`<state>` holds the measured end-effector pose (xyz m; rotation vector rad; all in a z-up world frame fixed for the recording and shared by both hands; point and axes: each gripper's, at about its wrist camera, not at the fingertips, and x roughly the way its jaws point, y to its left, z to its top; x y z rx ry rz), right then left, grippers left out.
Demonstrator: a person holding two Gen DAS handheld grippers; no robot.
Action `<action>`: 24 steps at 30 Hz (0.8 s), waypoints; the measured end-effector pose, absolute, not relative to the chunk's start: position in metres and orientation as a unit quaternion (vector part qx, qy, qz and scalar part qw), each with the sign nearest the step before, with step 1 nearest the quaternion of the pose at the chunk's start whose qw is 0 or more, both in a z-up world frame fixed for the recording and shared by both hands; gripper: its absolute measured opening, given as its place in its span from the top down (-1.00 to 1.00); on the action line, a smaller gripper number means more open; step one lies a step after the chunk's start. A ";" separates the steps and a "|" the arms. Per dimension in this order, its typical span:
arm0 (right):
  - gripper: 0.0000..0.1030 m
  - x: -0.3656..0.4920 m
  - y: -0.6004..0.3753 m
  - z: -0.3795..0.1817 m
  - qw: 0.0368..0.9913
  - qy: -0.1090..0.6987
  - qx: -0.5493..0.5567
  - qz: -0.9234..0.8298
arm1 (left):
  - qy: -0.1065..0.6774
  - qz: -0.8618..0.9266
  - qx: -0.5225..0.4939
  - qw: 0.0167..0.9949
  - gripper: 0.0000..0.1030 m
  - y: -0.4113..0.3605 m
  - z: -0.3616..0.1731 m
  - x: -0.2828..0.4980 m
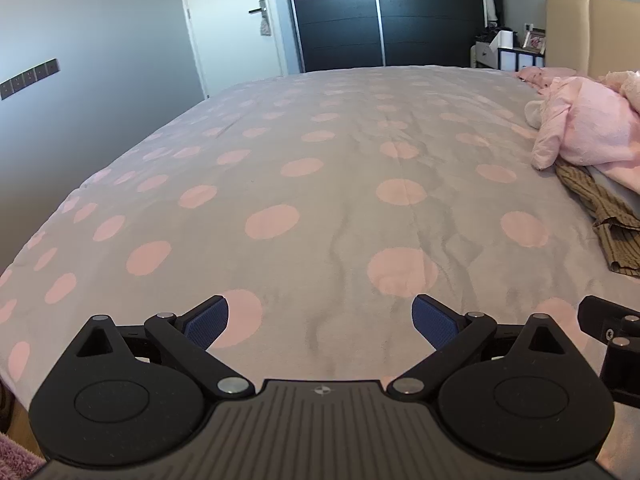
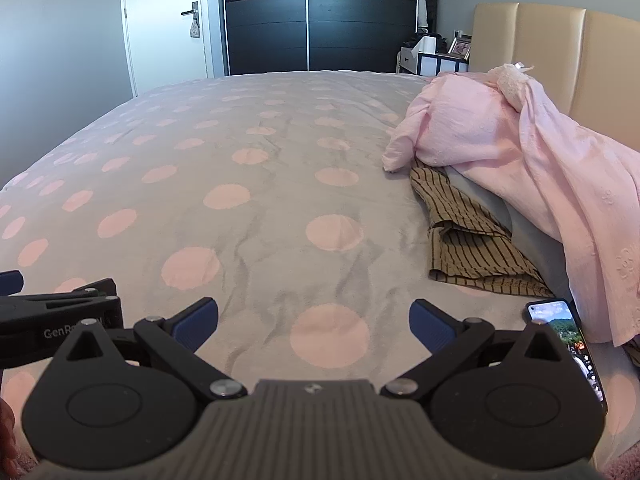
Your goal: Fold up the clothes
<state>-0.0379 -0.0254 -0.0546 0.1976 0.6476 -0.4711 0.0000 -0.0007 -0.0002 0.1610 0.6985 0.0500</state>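
A heap of pink clothes (image 2: 500, 136) lies at the right side of the bed, seen too in the left wrist view as pink clothes (image 1: 588, 128). Under its near edge a brown striped garment (image 2: 468, 240) spreads crumpled on the cover; the striped garment (image 1: 608, 220) shows at the right edge of the left view. My left gripper (image 1: 320, 322) stands open over the near part of the bed, nothing between its blue pads. My right gripper (image 2: 314, 320) is open as well, empty, left of the striped garment and apart from it.
The bed cover (image 2: 248, 152) is grey with pink dots, wide and flat to the left. A phone (image 2: 568, 344) with a lit screen lies by my right gripper's right finger. Beige headboard (image 2: 540, 48) at right, dark wardrobe (image 2: 308, 20) and a white door beyond the bed.
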 end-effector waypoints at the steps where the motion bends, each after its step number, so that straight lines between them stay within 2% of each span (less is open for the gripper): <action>1: -0.99 -0.037 -0.025 -0.055 0.916 0.315 0.095 -0.229 | 0.343 0.024 0.082 0.936 -0.94 -0.003 -0.001 0.000; 24: -0.99 -0.044 -0.035 -0.054 0.913 0.311 0.098 -0.247 | 0.360 0.002 0.086 0.929 -0.94 -0.009 -0.004 -0.002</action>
